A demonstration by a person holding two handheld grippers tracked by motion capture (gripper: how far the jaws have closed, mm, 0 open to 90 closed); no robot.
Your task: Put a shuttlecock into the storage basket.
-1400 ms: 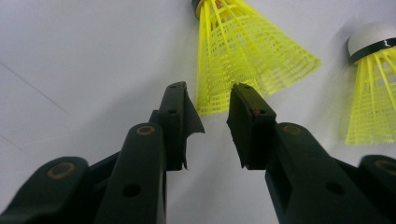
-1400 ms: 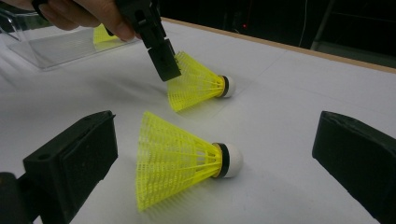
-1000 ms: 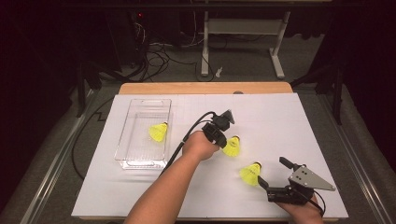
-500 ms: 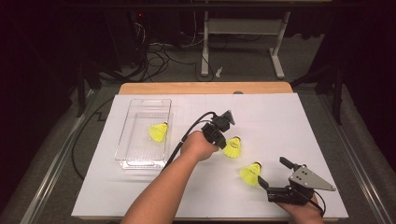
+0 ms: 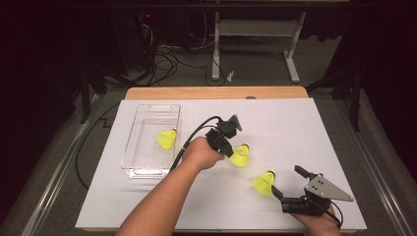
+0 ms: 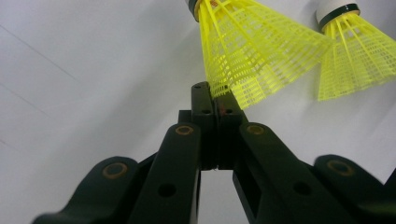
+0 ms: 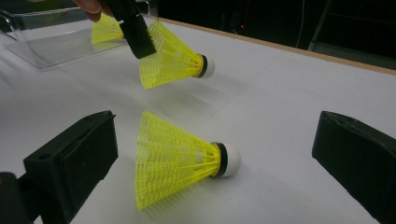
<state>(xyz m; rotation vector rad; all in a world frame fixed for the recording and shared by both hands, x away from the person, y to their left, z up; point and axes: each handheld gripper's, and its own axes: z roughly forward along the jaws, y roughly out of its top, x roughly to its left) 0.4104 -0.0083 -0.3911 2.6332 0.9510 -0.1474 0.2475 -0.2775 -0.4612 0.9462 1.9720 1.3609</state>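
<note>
- white sheeting covers the table (image 5: 295,123), with a wooden edge at the far side and dark floor, cables and desk legs beyond.
- left gripper (image 5: 231,153): jaws pressed together on the skirt rim of a yellow shuttlecock (image 5: 240,156); in the left gripper view the mesh edge is pinched between the closed pads (image 6: 227,100).
- held shuttlecock (image 7: 173,57): in the right gripper view it appears clear of the sheet, cork end pointing away from the jaws, though contact with the surface cannot be ruled out from that angle.
- right gripper (image 5: 291,183): jaws wide apart, gripping nothing, at the near right of the table.
- second shuttlecock (image 5: 264,182): lying on its side on the sheet just beyond the right gripper's open jaws, not touched by them.
- clear plastic tray (image 5: 129,147): left of the left hand (image 5: 200,153), well apart from the right gripper.
- third shuttlecock (image 5: 167,139): lying inside the tray.
</note>
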